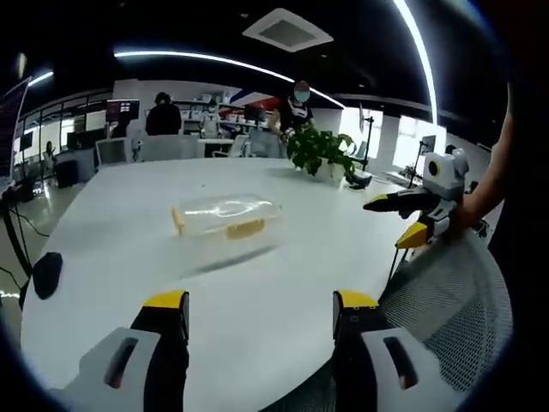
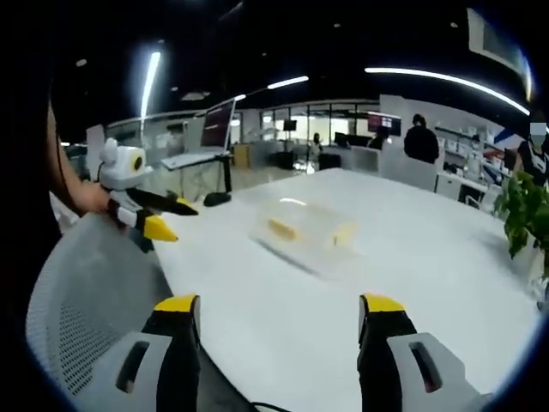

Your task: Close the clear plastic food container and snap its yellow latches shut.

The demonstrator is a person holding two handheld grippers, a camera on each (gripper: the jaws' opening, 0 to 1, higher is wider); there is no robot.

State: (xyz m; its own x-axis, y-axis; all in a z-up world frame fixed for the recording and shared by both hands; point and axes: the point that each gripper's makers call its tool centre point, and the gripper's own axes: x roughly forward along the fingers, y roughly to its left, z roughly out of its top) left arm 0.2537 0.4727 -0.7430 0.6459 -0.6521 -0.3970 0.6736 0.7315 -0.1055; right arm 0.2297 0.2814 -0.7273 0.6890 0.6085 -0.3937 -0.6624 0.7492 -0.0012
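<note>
In the left gripper view, a black computer mouse (image 1: 45, 273) sits at the far left, at about nine o'clock, on the big white desk (image 1: 129, 232). The clear plastic food container (image 1: 227, 219) lies near the middle of the desk, at about twelve o'clock from the left gripper (image 1: 260, 311). Its lid looks like it is resting on top, but I cannot tell if it is pushed all the way down. A yellow latch (image 1: 245, 228) shows on its long side and another yellow latch (image 1: 177, 220) on its left end. The left gripper's jaws are wide open and hold nothing. A green potted plant (image 1: 322, 151) stands farther back, at about one o'clock. The right gripper (image 1: 410, 219) comes in at three o'clock, over a grey mesh chair back (image 1: 442, 296). Its jaws are partly apart and hold nothing.

In the right gripper view, the left gripper (image 2: 165, 216) shows at nine o'clock, the container (image 2: 304, 230) sits at twelve o'clock, and the right gripper (image 2: 279, 322) has wide, empty jaws. Both grippers are well apart from the box.

The container is probably light, thin and slippery, so it may slide on the smooth desk. I think one gripper should hold down the lid while the other presses a yellow latch at its edge.
</note>
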